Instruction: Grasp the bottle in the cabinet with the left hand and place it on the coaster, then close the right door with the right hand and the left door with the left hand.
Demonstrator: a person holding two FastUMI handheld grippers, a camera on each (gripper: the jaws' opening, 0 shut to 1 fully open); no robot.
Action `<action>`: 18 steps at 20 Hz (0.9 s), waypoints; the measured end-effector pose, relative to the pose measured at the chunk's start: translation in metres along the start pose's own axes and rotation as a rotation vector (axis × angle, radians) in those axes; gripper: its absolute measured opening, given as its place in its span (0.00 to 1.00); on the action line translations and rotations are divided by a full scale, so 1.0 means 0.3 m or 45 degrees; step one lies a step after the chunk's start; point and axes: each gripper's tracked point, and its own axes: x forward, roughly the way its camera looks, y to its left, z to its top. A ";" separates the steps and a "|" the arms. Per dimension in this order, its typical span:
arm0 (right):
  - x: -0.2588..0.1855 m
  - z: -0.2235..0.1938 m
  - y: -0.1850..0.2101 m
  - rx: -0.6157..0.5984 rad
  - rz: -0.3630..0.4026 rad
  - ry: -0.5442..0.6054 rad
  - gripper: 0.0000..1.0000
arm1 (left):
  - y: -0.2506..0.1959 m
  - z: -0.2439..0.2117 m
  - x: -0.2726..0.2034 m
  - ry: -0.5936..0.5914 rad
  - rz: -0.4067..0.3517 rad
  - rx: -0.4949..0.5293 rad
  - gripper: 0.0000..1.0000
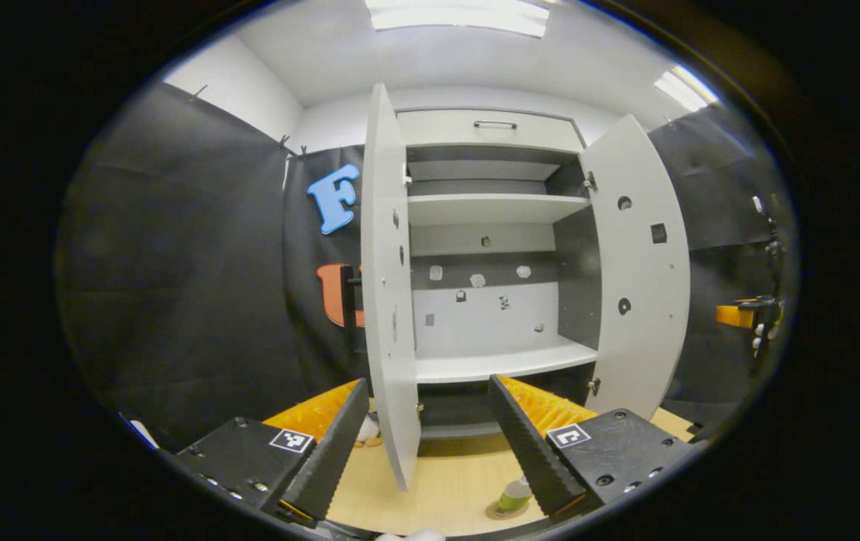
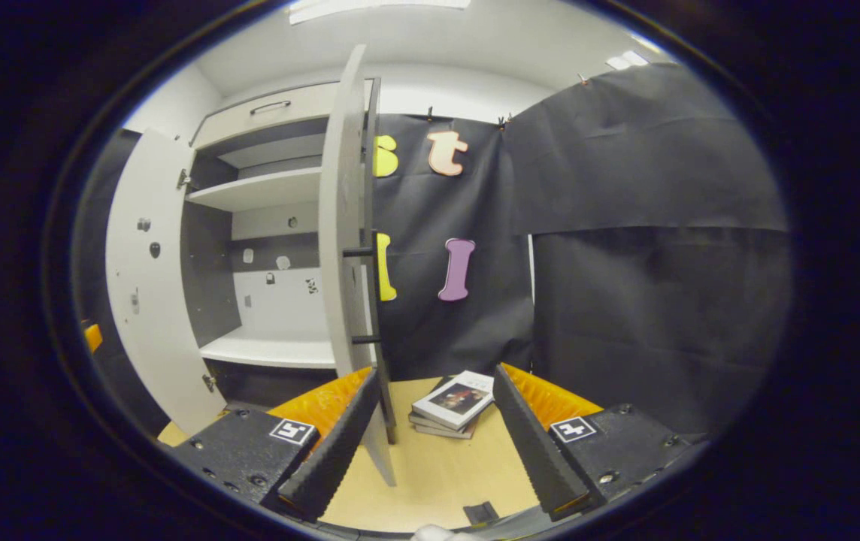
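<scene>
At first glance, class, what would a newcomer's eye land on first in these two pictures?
First, the tall cabinet straight ahead, its left door and right door both swung wide and its shelves bare. Next, low on the wooden table, the green bottle standing on a coaster. The right gripper view adds stacked books beside the right door.

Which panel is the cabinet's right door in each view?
Left gripper view: the right door stands open to the right of the shelves, inner face showing.
Right gripper view: the right door is nearly edge-on, near centre.
Shared landmark: the drawer handle at the top.
</scene>
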 end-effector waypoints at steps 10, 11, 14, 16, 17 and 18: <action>0.353 0.128 0.020 -0.025 0.257 0.011 0.98 | -0.077 0.035 0.024 0.036 0.111 -0.034 0.98; 0.365 0.132 0.016 -0.040 0.265 0.009 0.97 | -0.084 0.035 0.028 0.040 0.120 -0.039 0.98; 0.380 0.131 0.027 -0.046 0.318 0.019 0.98 | -0.110 0.015 0.059 0.067 0.133 -0.052 0.98; 0.384 0.133 0.030 -0.061 0.329 0.030 0.98 | -0.127 0.020 0.073 0.065 0.130 -0.064 0.97; 0.381 0.135 0.036 -0.079 0.327 0.029 0.96 | -0.134 0.020 0.081 0.064 0.125 -0.074 0.98; 0.379 0.140 0.039 -0.092 0.320 0.022 0.95 | -0.131 0.016 0.093 0.070 0.123 -0.082 0.96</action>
